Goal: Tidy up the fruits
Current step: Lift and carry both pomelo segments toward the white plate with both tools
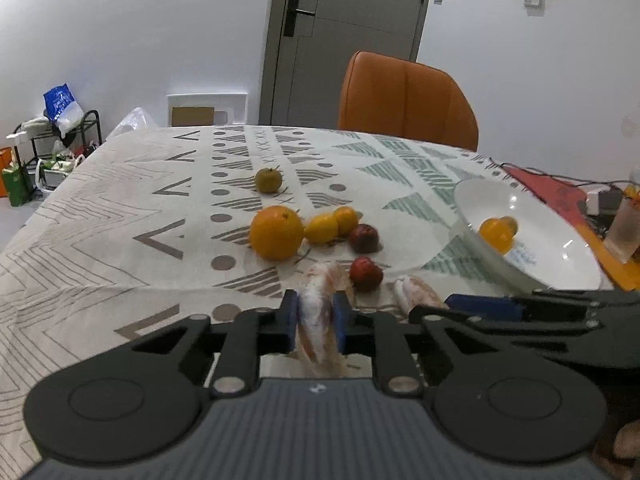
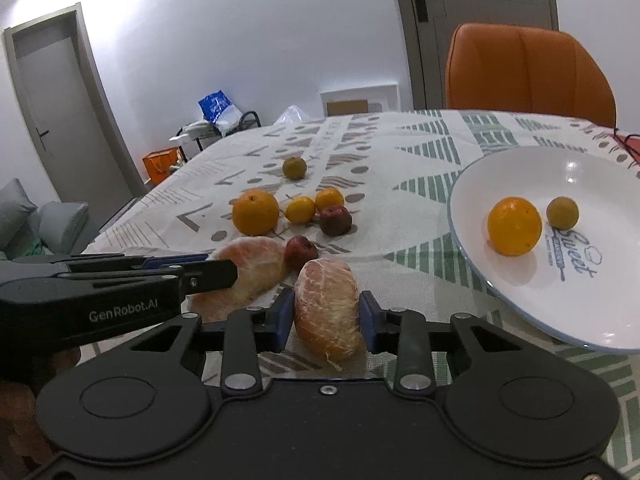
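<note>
Two fruits, a round orange [image 2: 514,226] and a small greenish citrus [image 2: 562,213], are already laid on the white round plate [image 2: 520,300] at the right edge of the tabletop. Two peeled pinkish pomelo segments are gripped near the front edge: one [image 1: 317,316] by the left gripper [image 1: 316,320], the other [image 2: 327,308] by the right gripper [image 2: 326,314]. Six whole fruits are left mid-table, including a large orange [image 1: 276,233].
</note>
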{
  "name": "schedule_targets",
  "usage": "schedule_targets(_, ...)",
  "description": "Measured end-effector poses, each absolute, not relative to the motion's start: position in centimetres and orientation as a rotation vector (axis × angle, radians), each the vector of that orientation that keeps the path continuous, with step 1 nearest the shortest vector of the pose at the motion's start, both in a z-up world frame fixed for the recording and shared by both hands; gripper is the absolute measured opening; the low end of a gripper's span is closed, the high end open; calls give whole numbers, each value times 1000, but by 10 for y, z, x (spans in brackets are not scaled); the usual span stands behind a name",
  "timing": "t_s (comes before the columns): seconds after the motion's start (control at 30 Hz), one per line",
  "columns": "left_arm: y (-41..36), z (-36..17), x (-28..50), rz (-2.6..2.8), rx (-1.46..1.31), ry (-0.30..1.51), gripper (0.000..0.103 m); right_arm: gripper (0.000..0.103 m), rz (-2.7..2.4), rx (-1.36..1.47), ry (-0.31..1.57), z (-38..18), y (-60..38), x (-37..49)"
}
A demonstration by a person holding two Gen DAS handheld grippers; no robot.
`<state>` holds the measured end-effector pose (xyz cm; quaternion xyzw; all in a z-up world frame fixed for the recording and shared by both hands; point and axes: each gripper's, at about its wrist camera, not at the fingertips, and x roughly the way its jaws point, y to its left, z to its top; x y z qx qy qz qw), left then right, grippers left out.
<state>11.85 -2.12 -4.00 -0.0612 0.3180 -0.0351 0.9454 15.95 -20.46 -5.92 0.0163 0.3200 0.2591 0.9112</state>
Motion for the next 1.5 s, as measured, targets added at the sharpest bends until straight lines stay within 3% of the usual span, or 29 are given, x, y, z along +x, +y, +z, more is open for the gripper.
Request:
schedule_targets(0.3, -32, -42, 120, -51, -82, 664, 22, 33, 503, 40, 655, -58, -213, 159)
schedule_targets(0.53, -36, -50, 127, -58, -61, 672, 44, 33, 477, 49, 672, -62, -218, 160)
schedule_targets(0.6, -37, -52, 131, -58, -58, 679, 46, 33, 472, 50, 671, -61, -219, 159)
schedule_targets(0.8, -42, -58, 138, -74, -38, 686, 47, 33, 457, 54, 668, -61, -222, 159)
schedule_targets(0.93, -41, -56, 140, -65, -38, 692, 37, 33, 457, 60, 663, -60, -224, 158)
schedule_targets(1.5, -48, -20, 127, -80, -37, 608, 36, 33, 456, 75, 587, -38, -234, 151)
